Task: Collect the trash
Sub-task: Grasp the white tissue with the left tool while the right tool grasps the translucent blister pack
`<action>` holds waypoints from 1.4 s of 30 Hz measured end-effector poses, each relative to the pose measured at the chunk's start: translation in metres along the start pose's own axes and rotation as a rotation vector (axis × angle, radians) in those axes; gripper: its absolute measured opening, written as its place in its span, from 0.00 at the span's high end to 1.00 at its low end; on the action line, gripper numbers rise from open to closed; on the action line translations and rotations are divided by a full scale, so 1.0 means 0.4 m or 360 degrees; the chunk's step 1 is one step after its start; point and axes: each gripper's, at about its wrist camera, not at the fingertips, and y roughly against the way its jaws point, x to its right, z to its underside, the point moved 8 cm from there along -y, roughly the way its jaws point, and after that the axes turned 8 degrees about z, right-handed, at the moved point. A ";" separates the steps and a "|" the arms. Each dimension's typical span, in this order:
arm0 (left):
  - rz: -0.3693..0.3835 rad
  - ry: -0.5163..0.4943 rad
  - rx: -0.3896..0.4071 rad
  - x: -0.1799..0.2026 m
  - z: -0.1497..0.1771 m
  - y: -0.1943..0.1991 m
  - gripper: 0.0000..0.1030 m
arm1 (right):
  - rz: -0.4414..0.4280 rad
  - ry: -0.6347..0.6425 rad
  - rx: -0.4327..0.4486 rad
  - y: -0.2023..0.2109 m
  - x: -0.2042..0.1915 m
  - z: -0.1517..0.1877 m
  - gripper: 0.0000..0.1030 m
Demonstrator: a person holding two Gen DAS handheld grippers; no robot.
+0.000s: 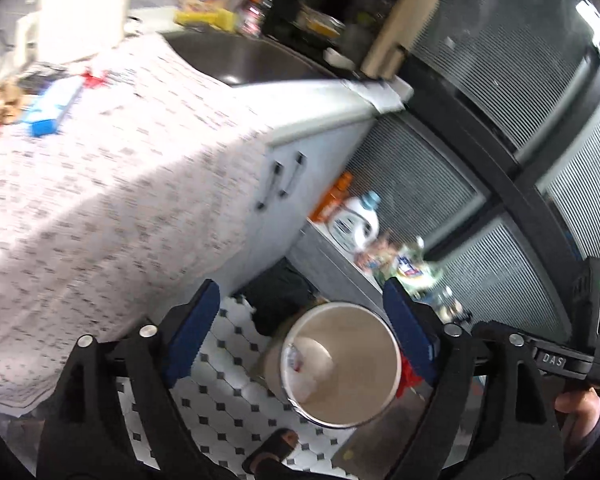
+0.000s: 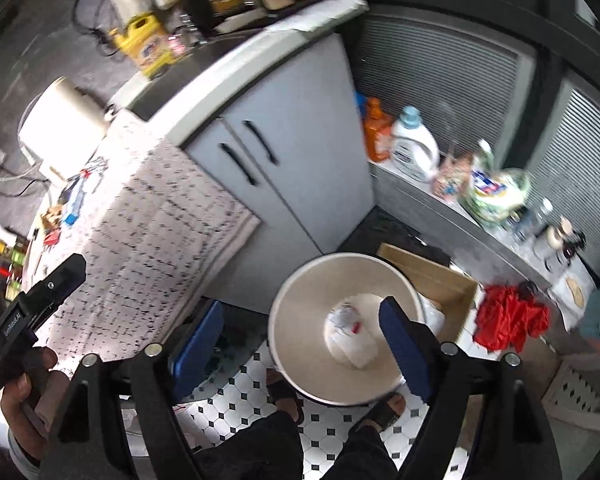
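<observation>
Both grippers are held above a round, cream-coloured waste bin [image 2: 346, 328] that stands on a white floor [image 2: 236, 396] tiled with small black diamonds. In the right wrist view the right gripper [image 2: 300, 340] is seen with its blue-padded jaws spread wide and nothing between them; the far pad overlaps the bin's opening. At the bottom of the bin lies crumpled white trash [image 2: 350, 330] with small red and blue marks, so the collected rubbish is inside the bin and apart from both grippers. In the left wrist view the left gripper [image 1: 300, 328] is likewise seen with its jaws wide apart and empty, the bin [image 1: 340, 364] showing between them below, with the white trash [image 1: 306, 364] resting against its inner wall. Just beside the bin an open cardboard box [image 2: 432, 280] is seen, and next to that a bunched red cloth [image 2: 508, 320]. A pale grey cabinet [image 2: 284, 168] with two black handles stands behind the bin, and a counter covered by a white cloth printed with dark marks [image 2: 152, 216] lies to its left. On a low ledge near the window an orange bottle [image 2: 376, 132] and a white detergent bottle [image 2: 414, 148] are set side by side. Sandalled feet [image 2: 384, 410] are visible on the tiles just under the bin's near edge. Much of both views is blurred.
</observation>
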 end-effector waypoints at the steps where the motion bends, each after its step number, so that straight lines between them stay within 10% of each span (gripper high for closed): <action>1: -0.0021 0.0014 0.0024 -0.020 -0.009 0.018 0.18 | -0.0014 0.0020 0.0006 0.001 -0.024 -0.006 0.21; 28: -0.0514 0.0488 0.0509 -0.699 -0.137 0.482 0.18 | -0.0227 0.0461 0.0126 -0.049 -0.711 -0.120 0.08; 42: -0.0621 0.0566 0.0408 -0.940 -0.142 0.501 0.18 | -0.0180 0.0558 0.0188 -0.170 -0.959 -0.225 0.11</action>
